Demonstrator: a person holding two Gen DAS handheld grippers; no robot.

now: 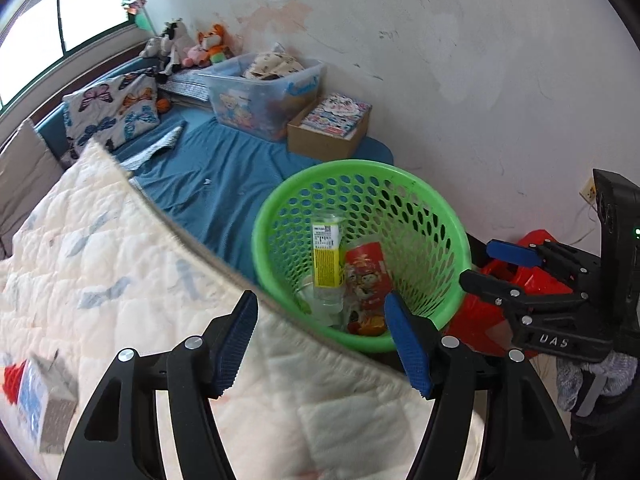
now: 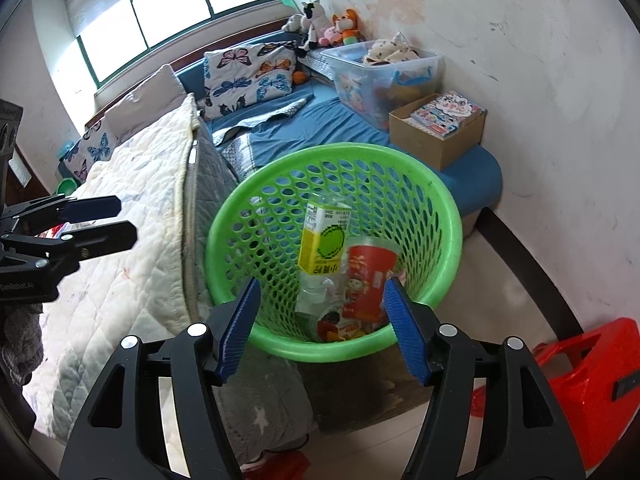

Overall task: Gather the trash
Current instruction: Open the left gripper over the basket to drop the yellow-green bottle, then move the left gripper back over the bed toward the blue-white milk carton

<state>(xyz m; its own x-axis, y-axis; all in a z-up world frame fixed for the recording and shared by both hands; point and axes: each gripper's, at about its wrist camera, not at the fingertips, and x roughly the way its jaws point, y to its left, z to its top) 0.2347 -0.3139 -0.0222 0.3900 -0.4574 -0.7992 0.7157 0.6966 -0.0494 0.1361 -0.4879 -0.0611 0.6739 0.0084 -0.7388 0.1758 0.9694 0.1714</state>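
Note:
A green perforated basket [image 1: 360, 166] [image 2: 336, 150] stands on the floor against the bed. Inside it lie a yellow drink carton [image 1: 326, 256] [image 2: 324, 240], a red printed cup [image 1: 366, 280] [image 2: 368, 280] and a clear plastic bottle [image 2: 320, 292]. My left gripper [image 1: 324, 340] hovers over the quilt's edge beside the basket, open with nothing between its fingers. My right gripper [image 2: 322, 320] hangs open over the basket's near rim, also holding nothing. A small blue and white carton [image 1: 36, 396] lies on the quilt at the lower left.
A white quilt [image 1: 120, 280] [image 2: 132, 200] covers the near side of the blue bed [image 1: 224, 168]. A clear storage bin [image 2: 380, 76] and a cardboard box of books [image 2: 436, 132] sit by the wall. A red plastic stool [image 2: 592, 380] stands on the floor.

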